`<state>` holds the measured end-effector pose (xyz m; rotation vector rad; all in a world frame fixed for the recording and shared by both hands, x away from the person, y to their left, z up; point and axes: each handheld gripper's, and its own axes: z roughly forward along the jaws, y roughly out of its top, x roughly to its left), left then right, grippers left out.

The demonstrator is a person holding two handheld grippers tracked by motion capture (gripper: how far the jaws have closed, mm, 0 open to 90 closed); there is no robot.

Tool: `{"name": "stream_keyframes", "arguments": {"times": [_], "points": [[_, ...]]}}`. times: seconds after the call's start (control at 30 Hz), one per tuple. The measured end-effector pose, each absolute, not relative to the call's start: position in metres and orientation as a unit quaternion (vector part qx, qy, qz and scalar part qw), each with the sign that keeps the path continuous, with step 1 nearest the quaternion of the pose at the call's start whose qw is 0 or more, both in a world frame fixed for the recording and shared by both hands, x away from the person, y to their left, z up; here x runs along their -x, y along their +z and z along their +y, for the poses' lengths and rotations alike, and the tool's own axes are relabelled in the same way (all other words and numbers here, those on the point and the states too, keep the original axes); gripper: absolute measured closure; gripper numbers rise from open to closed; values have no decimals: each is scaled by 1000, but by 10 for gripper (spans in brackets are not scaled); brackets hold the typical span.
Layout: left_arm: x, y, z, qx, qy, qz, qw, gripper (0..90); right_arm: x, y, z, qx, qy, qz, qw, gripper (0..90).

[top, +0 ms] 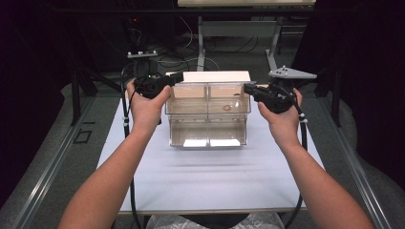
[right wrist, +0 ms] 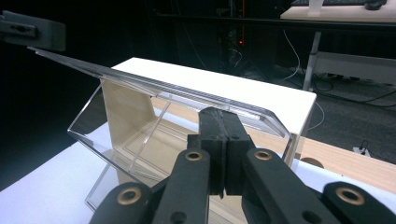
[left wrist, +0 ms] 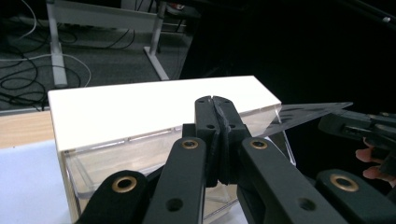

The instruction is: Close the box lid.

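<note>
Grippers flank a clear box (top: 208, 119) mid-table: left gripper (top: 165, 81) and right gripper (top: 252, 89), jaws closed, each pinching an end of its clear lid (right wrist: 154, 88), likely so the flap lifts evenly. Small ring (top: 227, 108) lies inside.

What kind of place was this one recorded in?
Probably a lab or workshop data-collection station: a white-topped table on a metal frame, loose cables on the floor behind, a desk frame beyond, and dark surroundings around a clear box.
</note>
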<state>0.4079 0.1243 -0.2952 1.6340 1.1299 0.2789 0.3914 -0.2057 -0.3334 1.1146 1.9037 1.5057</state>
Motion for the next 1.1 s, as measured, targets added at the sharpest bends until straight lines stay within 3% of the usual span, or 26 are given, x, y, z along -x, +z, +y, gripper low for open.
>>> {"name": "stream_keyframes", "arguments": {"times": [1.1], "points": [[-387,-345,119,-701,89,464,534,900,-372,-379,-212,-417,541,703,197,899]]}}
